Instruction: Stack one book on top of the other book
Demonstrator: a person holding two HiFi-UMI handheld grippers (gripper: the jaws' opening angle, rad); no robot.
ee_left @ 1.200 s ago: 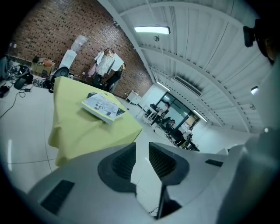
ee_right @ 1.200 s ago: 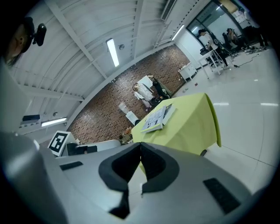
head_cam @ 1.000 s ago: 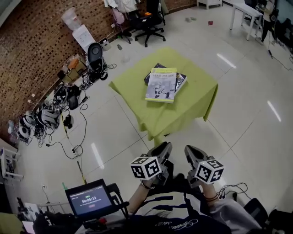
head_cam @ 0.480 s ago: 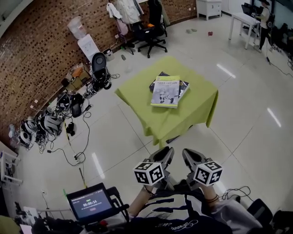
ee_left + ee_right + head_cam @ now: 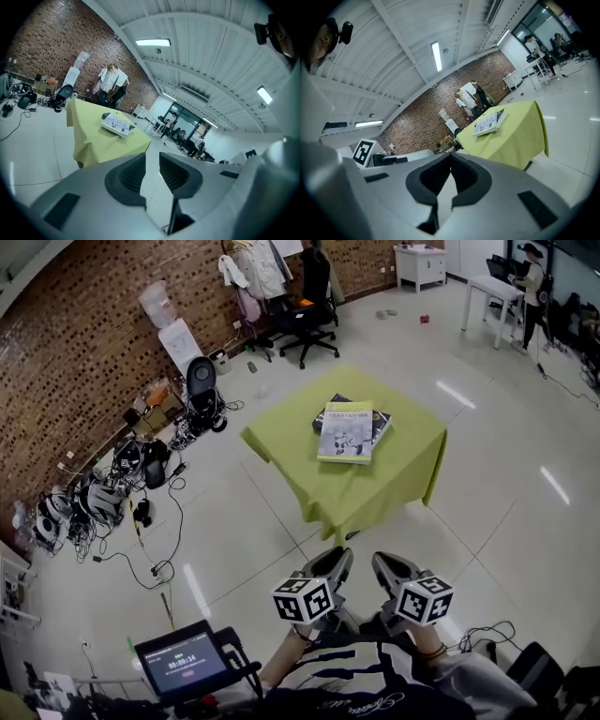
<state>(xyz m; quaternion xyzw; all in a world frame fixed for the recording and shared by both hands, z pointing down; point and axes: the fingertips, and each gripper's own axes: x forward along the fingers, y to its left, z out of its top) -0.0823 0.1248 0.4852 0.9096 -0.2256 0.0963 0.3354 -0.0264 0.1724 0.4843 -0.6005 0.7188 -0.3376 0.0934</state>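
A light-covered book (image 5: 345, 432) lies on top of a dark book (image 5: 380, 421) on the yellow-green clothed table (image 5: 300, 442). Both grippers hang close to the person's body, far short of the table. My left gripper (image 5: 330, 566) is open, with a narrow empty gap between its pads. My right gripper (image 5: 386, 566) is shut on nothing, its tips touching. In the left gripper view the stacked book (image 5: 116, 124) and table (image 5: 93, 138) lie well beyond my left gripper (image 5: 152, 158). The right gripper view shows the book (image 5: 488, 122) and table (image 5: 511, 140) far past my right gripper (image 5: 450, 158).
Cables, helmets and gear (image 5: 103, 493) are piled along the brick wall at the left. An office chair (image 5: 305, 296) stands behind the table. A small screen (image 5: 178, 662) sits at the lower left. A white desk (image 5: 492, 292) and a person (image 5: 534, 273) are at the far right.
Both grippers have drawn back together from the table, which now looks a little smaller and farther off. The books have stayed stacked and the jaws have not changed.
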